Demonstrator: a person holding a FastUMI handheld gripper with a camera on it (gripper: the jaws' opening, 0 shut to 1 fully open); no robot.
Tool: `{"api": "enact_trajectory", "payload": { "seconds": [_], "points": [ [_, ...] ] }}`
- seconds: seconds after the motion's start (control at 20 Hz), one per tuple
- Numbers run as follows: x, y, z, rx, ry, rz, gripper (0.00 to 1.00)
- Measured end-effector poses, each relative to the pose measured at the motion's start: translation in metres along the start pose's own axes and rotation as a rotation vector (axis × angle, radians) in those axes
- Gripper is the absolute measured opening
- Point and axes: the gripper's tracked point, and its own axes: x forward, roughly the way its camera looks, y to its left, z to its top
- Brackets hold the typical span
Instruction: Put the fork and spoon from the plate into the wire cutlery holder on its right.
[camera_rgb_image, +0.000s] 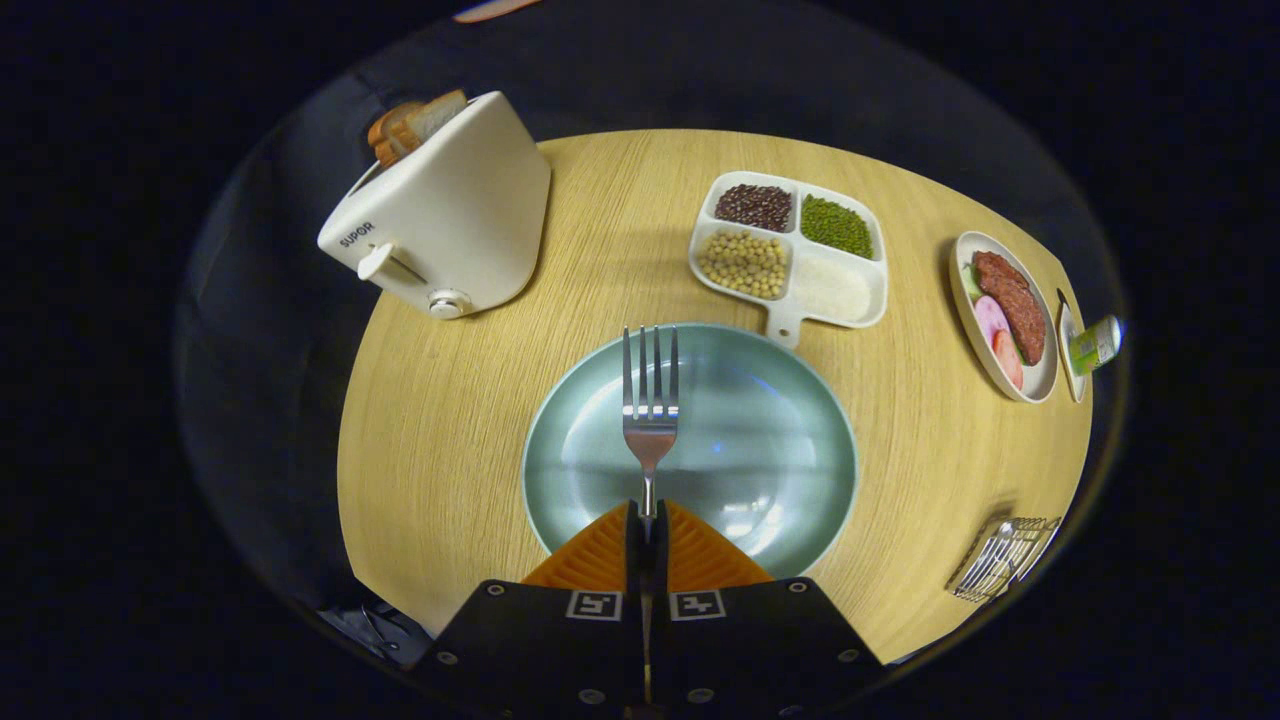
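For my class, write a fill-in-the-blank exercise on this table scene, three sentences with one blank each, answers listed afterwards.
1. The gripper is shut on the handle of the silver metal ____.
2. The fork's tines hang over the round pale green ____.
3. Slices of bread stick out of the white ____ beyond the plate.

Missing words: fork; plate; toaster.

Fork (649, 400) handle hidden betw. gripper (648, 520) fingers clamped on it. Wire cutlery holder (1003, 558) small, distorted; contents unclear. Green pkg (1096, 343) by meat plate (1003, 315): can't ID.
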Motion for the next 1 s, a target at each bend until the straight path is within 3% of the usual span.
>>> {"api": "enact_trajectory", "payload": {
  "seconds": [0.3, 0.55, 1.0],
  "points": [
    [-0.068, -0.067, -0.008, 0.082, -0.106, -0.015, 0.03],
    [-0.112, -0.144, -0.036, 0.164, -0.168, -0.077, 0.03],
    [-0.156, -0.246, -0.099, 0.257, -0.161, -0.166, 0.03]
  ]
}}
